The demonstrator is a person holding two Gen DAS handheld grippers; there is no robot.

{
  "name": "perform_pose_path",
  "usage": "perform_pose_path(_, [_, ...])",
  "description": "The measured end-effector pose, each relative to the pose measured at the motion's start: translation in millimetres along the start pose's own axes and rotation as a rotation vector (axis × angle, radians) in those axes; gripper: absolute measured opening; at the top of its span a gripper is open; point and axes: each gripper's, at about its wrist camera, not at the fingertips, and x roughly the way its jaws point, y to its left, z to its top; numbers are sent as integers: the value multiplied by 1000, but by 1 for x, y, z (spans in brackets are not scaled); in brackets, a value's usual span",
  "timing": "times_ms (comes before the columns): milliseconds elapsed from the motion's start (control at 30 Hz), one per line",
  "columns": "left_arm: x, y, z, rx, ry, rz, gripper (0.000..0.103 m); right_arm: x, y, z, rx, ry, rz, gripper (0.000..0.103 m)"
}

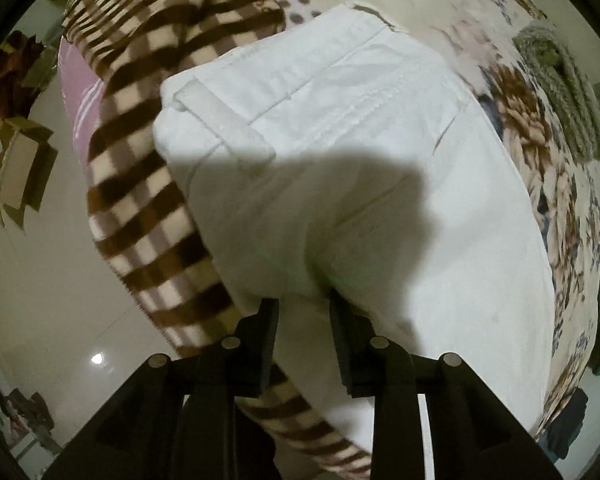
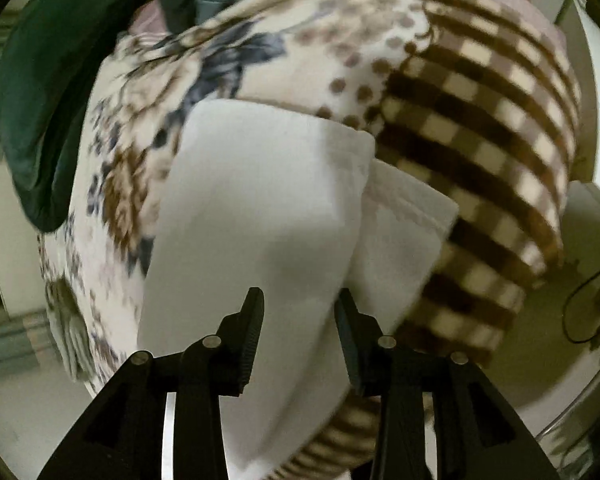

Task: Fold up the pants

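Note:
White pants (image 1: 340,140) lie folded on a patterned blanket (image 1: 540,168). In the left wrist view the waistband with a belt loop (image 1: 228,120) points toward the upper left. My left gripper (image 1: 304,312) points straight down at the near edge of the pants; its jaws stand a little apart and white cloth shows in the gap, not pinched. In the right wrist view the pants (image 2: 260,200) show an upper layer lying over a hemmed end (image 2: 412,220). My right gripper (image 2: 300,304) hovers over that cloth, its jaws apart and holding nothing.
The blanket has a brown checkered border (image 1: 140,168) (image 2: 480,140) at the bed's edge. A dark green garment (image 2: 52,100) and a grey-green knitted piece (image 1: 560,80) lie on the bed. Cardboard boxes (image 1: 20,168) stand on the pale floor (image 1: 40,280). A cable (image 2: 580,300) lies beside the bed.

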Motion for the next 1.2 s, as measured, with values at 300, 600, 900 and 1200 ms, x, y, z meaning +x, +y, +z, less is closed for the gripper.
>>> perform_pose_path(300, [-30, 1, -13, 35, -83, -9, 8, -41, 8, -16, -55, -80, -43, 4])
perform_pose_path(600, [-28, 11, -2, 71, -50, 4, 10, -43, -27, -23, -42, -20, -96, 4])
perform_pose_path(900, [-58, -10, -43, 236, -77, 135, 31, -51, -45, -18, -145, 10, 12, 52])
perform_pose_path(1200, [-56, -130, -130, 595, -73, 138, 88, -30, -65, -9, -44, -41, 152, 56])
